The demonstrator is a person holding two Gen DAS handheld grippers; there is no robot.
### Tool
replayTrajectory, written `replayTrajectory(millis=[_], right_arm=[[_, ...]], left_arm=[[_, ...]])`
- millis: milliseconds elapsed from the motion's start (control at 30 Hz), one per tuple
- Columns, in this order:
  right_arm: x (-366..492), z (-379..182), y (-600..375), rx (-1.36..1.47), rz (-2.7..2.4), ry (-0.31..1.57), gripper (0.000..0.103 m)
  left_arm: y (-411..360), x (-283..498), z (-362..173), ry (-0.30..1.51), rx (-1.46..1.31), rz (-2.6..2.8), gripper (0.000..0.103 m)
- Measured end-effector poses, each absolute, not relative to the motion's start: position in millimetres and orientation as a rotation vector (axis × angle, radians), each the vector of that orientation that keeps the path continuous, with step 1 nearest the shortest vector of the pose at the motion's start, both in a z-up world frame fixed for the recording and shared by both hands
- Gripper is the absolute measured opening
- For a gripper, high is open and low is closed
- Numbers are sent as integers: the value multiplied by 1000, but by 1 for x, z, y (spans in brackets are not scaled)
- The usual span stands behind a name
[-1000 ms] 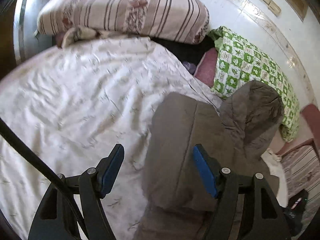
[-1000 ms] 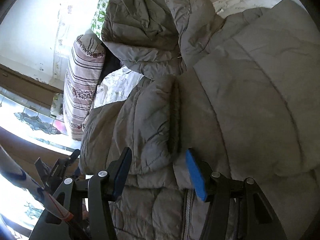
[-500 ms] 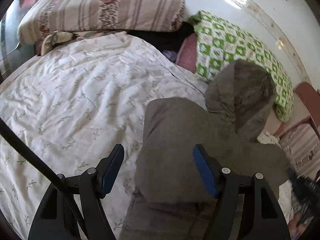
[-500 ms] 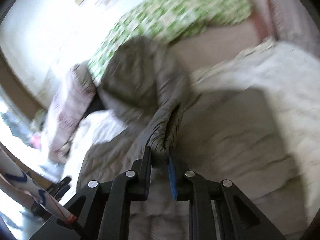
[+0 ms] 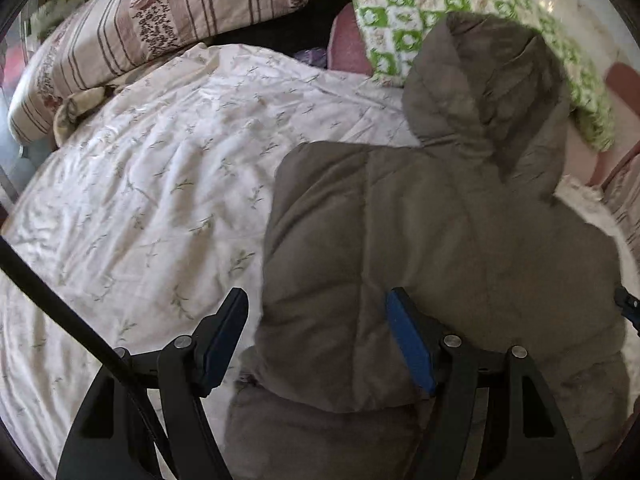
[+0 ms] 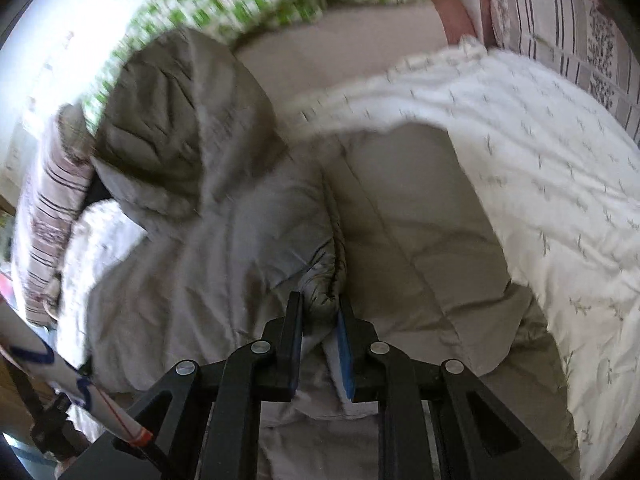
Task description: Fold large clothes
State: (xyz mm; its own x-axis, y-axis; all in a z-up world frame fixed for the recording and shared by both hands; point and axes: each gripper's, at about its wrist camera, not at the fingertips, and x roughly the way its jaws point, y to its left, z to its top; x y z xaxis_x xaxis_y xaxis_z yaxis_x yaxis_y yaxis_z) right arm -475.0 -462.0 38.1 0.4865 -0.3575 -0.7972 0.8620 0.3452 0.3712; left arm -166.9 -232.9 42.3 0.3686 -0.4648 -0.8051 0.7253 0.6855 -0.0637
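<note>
A grey-brown puffer jacket [image 5: 460, 240] lies on the bed, its hood [image 5: 488, 92] against the green blanket. My left gripper [image 5: 316, 300] hangs over the jacket's left shoulder part. Its jaws are opening, and the padded edge lies between the blue pads without being pressed. In the right wrist view the jacket [image 6: 224, 260] fills the middle, with the hood [image 6: 172, 128] at upper left. My right gripper [image 6: 320, 304] is shut on a raised fold of the jacket's edge, lifted off the layer beneath.
A white bedcover with small sprigs [image 5: 160, 200] spreads left of the jacket. A striped pillow [image 5: 160, 20] and a green checked blanket [image 5: 420, 4] lie at the bed's head. A second striped pillow [image 6: 568, 20] lies at upper right. A black cable [image 5: 60, 308] crosses lower left.
My right gripper went from open over the jacket to shut on a fold of it and swung with the fold. My left gripper rolled and shifted, so the jacket now fills more of its view.
</note>
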Motion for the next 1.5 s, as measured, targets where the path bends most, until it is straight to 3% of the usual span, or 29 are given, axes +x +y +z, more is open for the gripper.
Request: replayTrajectory(millis=[167,267,367,433,500,667,733,800,1167,1500], right_arm=[[-469,21,-464,898,-888,730,19],[-473,23,-462,903,-880,739,26],[-481,43,-451,869,-928,724,38],[-479,65,-435,762,-985,694,56],[-475,83,-423,657,-1030,662,63],[-443,90,-406,510,-933,637,63],[-431,76,-408,507,-885,668,54],[-419,60,-412,491,-873,720,52],[-408,19,-426,519,-856,846,52],[-417,51,-402,474,-864,786,53]], left_arm=[[-230,-157,30,962,331,-750,77],[-228,-159,35,944,325,-752,77],[-222,-165,55,887,276,-777,76],[-218,-174,74,817,229,-821,76],[-220,-185,85,767,223,-856,76],[-249,-217,78,751,314,-946,76],[-259,-225,68,750,361,-946,76],[-265,-226,59,775,374,-945,76],[-273,-225,34,831,425,-922,83],[-255,-250,60,714,391,-911,83]])
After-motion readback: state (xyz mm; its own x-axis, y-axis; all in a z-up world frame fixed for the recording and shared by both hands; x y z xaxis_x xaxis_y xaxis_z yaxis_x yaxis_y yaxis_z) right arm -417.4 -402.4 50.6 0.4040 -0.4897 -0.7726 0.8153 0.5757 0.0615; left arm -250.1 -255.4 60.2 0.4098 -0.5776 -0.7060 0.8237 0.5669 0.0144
